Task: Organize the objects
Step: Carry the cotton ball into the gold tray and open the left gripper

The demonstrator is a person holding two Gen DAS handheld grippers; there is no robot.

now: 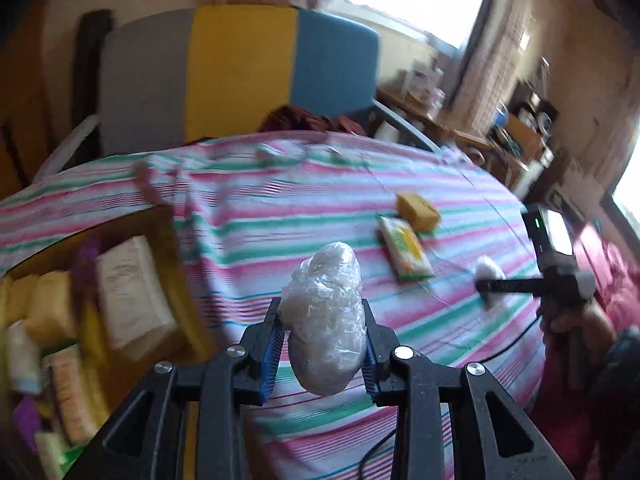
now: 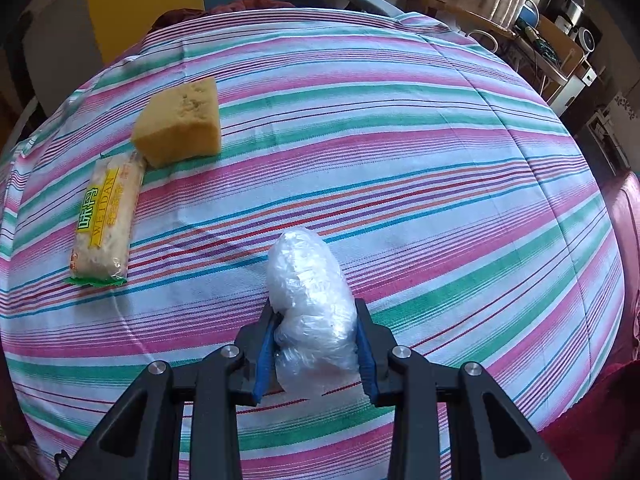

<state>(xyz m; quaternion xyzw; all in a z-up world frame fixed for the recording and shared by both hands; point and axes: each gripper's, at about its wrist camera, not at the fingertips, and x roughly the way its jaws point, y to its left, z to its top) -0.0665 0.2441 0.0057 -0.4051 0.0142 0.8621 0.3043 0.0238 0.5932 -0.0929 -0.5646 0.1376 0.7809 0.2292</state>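
Black jaws of the left gripper (image 1: 324, 344) squeeze a clear crinkly plastic bundle (image 1: 324, 320) at the bottom middle of its view; the right gripper (image 2: 316, 344) squeezes another clear plastic bundle (image 2: 310, 308) low over the striped cloth (image 2: 400, 160); I think the next move is dropping the left bundle into the brown box (image 1: 176, 280) at lower left, already full of packets and sponges; a yellow sponge block (image 2: 180, 128) and a noodle packet (image 2: 106, 220) wait at upper left.

The right gripper (image 2: 316, 344) squeezes a crinkly clear plastic bundle (image 2: 310, 312) over the striped cloth (image 2: 440, 184), and far off to the bundle's left a yellow sponge (image 2: 180, 128) touches a WEIDAN snack packet (image 2: 106, 220).
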